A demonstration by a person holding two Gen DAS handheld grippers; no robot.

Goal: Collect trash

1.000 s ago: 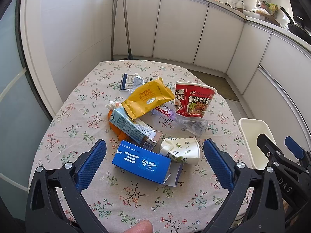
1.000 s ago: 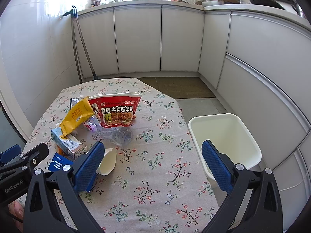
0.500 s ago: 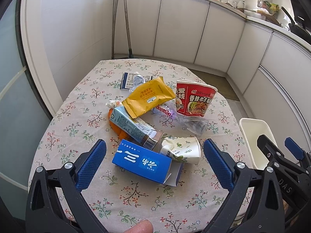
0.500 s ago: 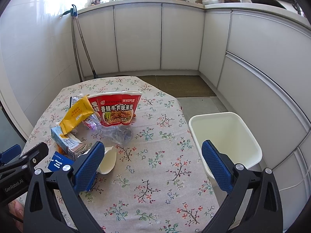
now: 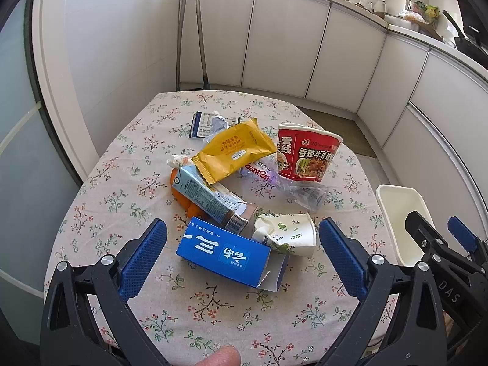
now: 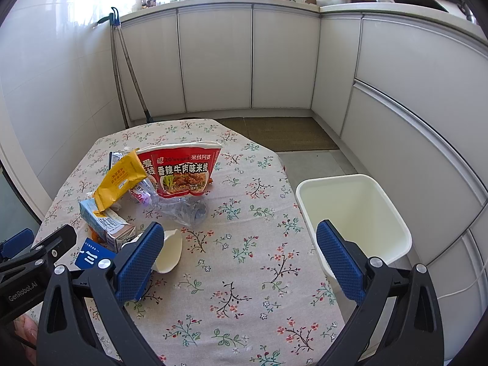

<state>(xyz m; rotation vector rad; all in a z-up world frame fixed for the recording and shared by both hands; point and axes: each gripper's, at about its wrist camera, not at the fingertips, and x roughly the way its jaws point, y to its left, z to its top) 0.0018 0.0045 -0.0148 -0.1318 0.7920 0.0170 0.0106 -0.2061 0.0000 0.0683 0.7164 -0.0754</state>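
A pile of trash lies on the floral table (image 5: pixel 213 308): a blue box (image 5: pixel 222 251), a crushed paper cup (image 5: pixel 285 238), a light-blue carton (image 5: pixel 207 198), a yellow wrapper (image 5: pixel 236 152), a red noodle cup (image 5: pixel 305 152) and a crumpled clear bottle (image 5: pixel 308 193). My left gripper (image 5: pixel 242 253) is open, above the near table edge, with the blue box between its fingers in view. My right gripper (image 6: pixel 239 256) is open and empty over the table's right part, beside the paper cup (image 6: pixel 169 251). A white bin (image 6: pixel 350 213) stands off the table's right side.
White kitchen cabinets (image 6: pixel 283 58) run along the back and right. A mop or broom (image 5: pixel 195 30) leans in the far corner. A brown mat (image 6: pixel 283 134) lies on the floor beyond the table. A glass door (image 5: pixel 18 167) is at the left.
Both grippers have drifted slightly; the trash appears a little lower in both views. Nothing was grasped or moved on the table.
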